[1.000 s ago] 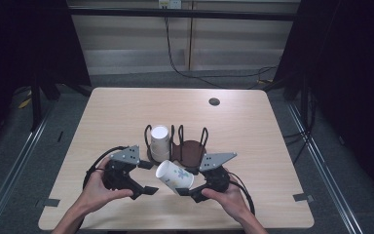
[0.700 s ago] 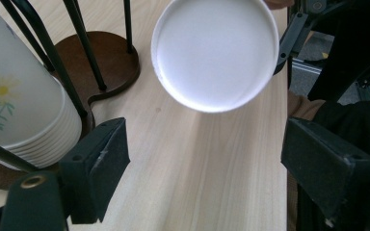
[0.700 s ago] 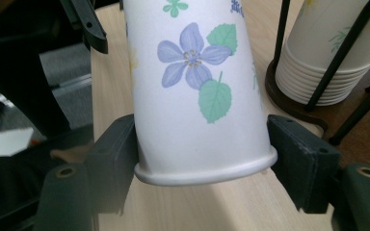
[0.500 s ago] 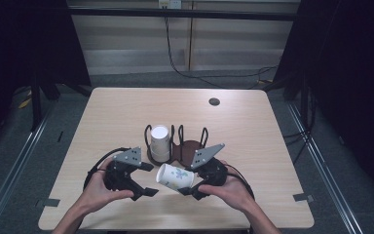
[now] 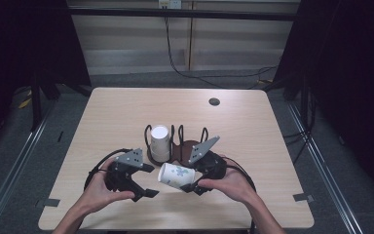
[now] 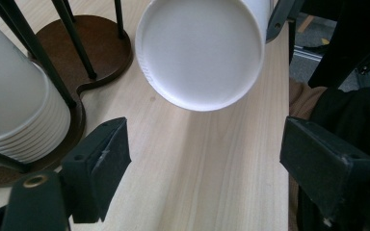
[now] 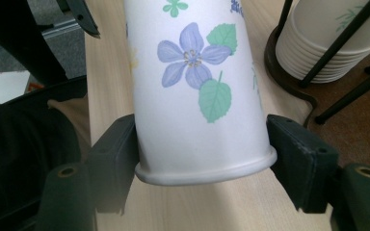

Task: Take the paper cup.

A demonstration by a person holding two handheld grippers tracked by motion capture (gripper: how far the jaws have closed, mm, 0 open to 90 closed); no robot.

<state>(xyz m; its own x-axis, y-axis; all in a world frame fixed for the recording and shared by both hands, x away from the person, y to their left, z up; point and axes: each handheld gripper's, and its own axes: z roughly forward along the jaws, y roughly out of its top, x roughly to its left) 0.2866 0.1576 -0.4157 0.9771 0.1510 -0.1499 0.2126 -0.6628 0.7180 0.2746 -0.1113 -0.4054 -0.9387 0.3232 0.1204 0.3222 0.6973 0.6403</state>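
Looking at a pale wood surface w/ dark curtains either side and grey floor round it. Right claw clamped on the paper cup near its rim, cup lying sideways, base aimed at the left claw, which hangs released just beside it. Cup rack w/ stacked cups sits just beyond both claws. Flower print on cup, no readable text.

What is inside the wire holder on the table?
The holder has a stack of cups, nested bottoms up, in its left bay; the right bay shows bare brown base. The cups' insides are hidden.
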